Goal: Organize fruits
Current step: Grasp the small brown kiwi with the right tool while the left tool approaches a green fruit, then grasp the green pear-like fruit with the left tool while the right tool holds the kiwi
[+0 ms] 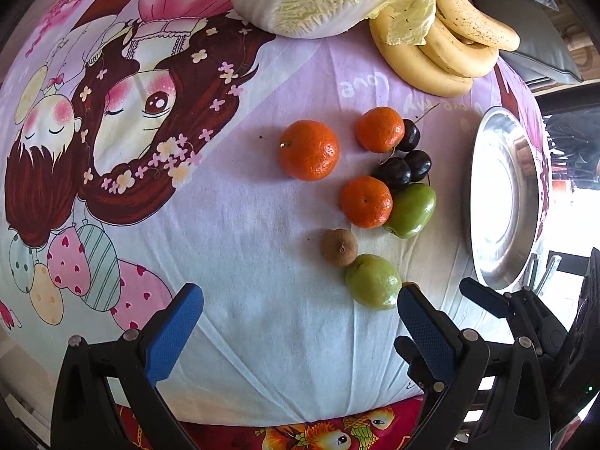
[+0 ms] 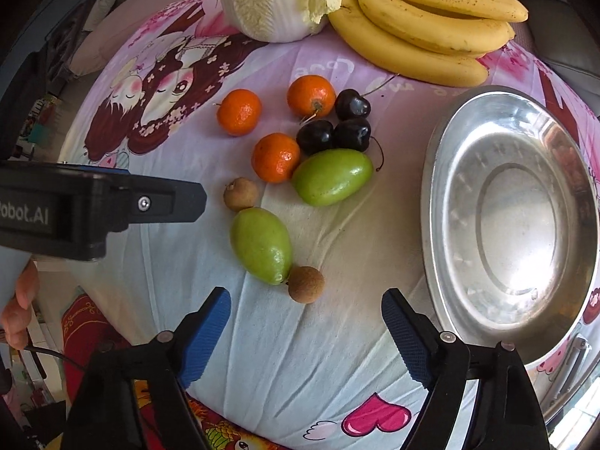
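With both the left gripper and right gripper wide and empty, pickup is judged pending: the loose fruit (nearest, a brown longan) lies on the cloth beside the empty steel plate, requiring descent and closure.

Napa cabbage at the far edge, cartoon-printed pink cloth underneath

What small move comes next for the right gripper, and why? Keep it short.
Probably ease the right gripper down over the small brown fruit just ahead of its open, empty jaws. It lies touching a green fruit, nearest the fingers, and the metal dish beside it holds nothing yet.
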{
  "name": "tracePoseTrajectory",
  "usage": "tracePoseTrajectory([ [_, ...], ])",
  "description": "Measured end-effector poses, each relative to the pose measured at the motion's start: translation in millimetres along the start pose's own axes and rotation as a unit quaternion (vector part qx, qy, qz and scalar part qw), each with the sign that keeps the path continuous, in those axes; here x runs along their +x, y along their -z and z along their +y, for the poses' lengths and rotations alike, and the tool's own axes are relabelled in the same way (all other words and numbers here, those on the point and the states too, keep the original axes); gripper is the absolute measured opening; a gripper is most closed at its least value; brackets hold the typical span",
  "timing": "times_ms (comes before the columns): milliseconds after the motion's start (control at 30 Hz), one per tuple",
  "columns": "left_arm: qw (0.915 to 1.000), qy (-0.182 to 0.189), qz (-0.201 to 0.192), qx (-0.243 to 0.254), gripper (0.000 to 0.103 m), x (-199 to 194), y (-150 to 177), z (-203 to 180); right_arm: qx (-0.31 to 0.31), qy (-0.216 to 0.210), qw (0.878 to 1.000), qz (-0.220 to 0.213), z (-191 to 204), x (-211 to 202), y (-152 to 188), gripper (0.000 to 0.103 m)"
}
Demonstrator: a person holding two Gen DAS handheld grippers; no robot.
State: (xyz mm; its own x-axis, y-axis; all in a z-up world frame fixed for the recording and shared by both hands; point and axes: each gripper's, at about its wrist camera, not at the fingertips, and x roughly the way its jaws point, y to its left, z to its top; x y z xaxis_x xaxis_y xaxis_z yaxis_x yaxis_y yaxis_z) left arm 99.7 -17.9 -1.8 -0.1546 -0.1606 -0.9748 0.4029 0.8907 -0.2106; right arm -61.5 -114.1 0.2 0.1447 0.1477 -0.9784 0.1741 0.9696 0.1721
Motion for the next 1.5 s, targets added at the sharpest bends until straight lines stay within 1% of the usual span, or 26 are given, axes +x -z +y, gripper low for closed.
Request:
tracePoseTrajectory([
  [67,0.9999,0.004,0.009,-0.014,0.103,10,-5,-1,-0.007,-0.001,1.000,0.008,3,6,-1,0.067],
  [100,0.9996,0.008,0.015,-0.021,0.103,15,-6,-3,-0.007,-0.004,1.000,0.012,4,9,-2,0.063],
  [133,0.9994,0.013,0.019,-0.024,0.103,19,-7,-3,-0.008,-0.007,1.000,0.015,4,12,-2,0.056],
  [167,0.9994,0.016,0.020,-0.024,0.102,23,-9,-5,-0.009,-0.010,1.000,0.020,4,15,-3,0.054],
  [233,0.9993,0.019,0.025,-0.018,0.096,31,-11,-10,-0.010,-0.009,1.000,0.023,4,20,-4,0.051],
  [300,0.9989,0.028,0.035,-0.013,0.088,43,-15,-18,-0.010,-0.009,1.000,0.025,5,24,-6,0.047],
  [367,0.9983,0.037,0.043,-0.015,0.084,50,-17,-23,-0.012,-0.011,1.000,0.026,5,28,-7,0.041],
  [433,0.9976,0.043,0.052,-0.017,0.080,60,-19,-27,-0.018,-0.011,0.999,0.027,6,29,-8,0.038],
  [500,0.9968,0.049,0.059,-0.020,0.071,70,-21,-32,-0.019,-0.014,0.999,0.028,6,31,-9,0.036],
  [533,0.9963,0.053,0.064,-0.022,0.070,75,-18,-35,-0.017,-0.016,0.999,0.028,6,32,-10,0.036],
  [600,0.9951,0.062,0.072,-0.026,0.063,82,-7,-37,-0.019,-0.019,0.999,0.027,3,32,-10,0.032],
  [700,0.9939,0.073,0.077,-0.029,0.058,95,-4,-46,-0.018,-0.018,0.999,0.025,-1,32,-8,0.026],
  [967,0.9929,0.076,0.082,-0.041,0.056,119,-6,-70,-0.017,-0.027,0.999,0.020,-15,27,1,0.026],
  [1100,0.9928,0.072,0.088,-0.039,0.047,135,-7,-94,-0.016,-0.026,0.999,0.019,-29,16,8,0.026],
  [1133,0.9930,0.069,0.088,-0.038,0.046,139,-7,-98,-0.013,-0.027,0.999,0.018,-33,8,14,0.026],
  [1300,0.9945,0.057,0.081,-0.033,0.042,154,-12,-124,-0.006,-0.030,0.999,0.017,-47,2,19,0.026],
  [1333,0.9949,0.054,0.080,-0.031,0.042,154,-11,-127,-0.005,-0.031,0.999,0.016,-49,0,20,0.026],
  [1367,0.9951,0.052,0.079,-0.031,0.042,141,-7,-128,-0.005,-0.031,0.999,0.015,-51,-3,22,0.026],
  [1500,0.9961,0.044,0.071,-0.029,0.040,140,-8,-137,-0.006,-0.034,0.999,0.007,-60,-14,23,0.026],
])
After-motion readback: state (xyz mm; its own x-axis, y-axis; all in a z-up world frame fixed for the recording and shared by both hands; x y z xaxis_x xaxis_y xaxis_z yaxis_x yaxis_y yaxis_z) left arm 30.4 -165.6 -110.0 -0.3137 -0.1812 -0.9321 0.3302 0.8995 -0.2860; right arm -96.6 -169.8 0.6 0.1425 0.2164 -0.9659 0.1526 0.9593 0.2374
